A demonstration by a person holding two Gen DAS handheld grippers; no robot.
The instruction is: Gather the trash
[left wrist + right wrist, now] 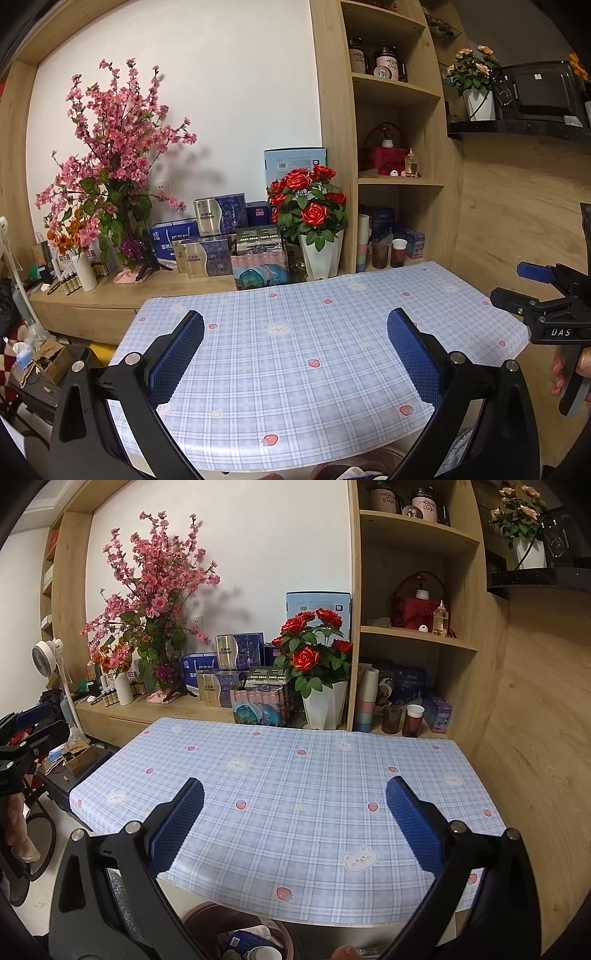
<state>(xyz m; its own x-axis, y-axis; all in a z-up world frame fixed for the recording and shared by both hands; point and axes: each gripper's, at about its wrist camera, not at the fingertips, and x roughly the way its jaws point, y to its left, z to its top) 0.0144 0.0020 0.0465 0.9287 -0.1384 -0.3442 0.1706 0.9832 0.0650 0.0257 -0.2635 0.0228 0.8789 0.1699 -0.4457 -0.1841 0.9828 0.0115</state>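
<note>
Two hand-held grippers are up over the desk (295, 354), both with their blue pads spread wide and nothing between them.

At the far left of the right wrist view I see my left hand-held gripper (26, 734) side-on beside the desk's left edge, with my hand (18, 827) below it. Behind it stands a white fan (46, 657). Left of centre, on the wooden ledge (147, 709) behind the desk, rises the tall pink blossom arrangement (155, 579), with blue boxes (236, 653) stacked to its right.

In the middle lies the blue plaid cloth with strawberries and bears; its top carries no loose item that I can see. My right hand-held gripper (295, 819) hangs released above its near edge. At the bottom centre of that view, under the desk's near edge, sits a round brown bin (199, 915) with the trash (255, 945) inside: a blue packet and a white cup-like piece (the rest is too cut off to name).

Right of centre stand the red roses in a white pot (321, 705), then the wooden shelves (417, 642) with cups (413, 720) on the lowest level.

In the left wrist view, my left hand-held gripper (295, 354) is open over the cloth, and my right one (521, 291) shows at the right edge, jaws apart.
</note>
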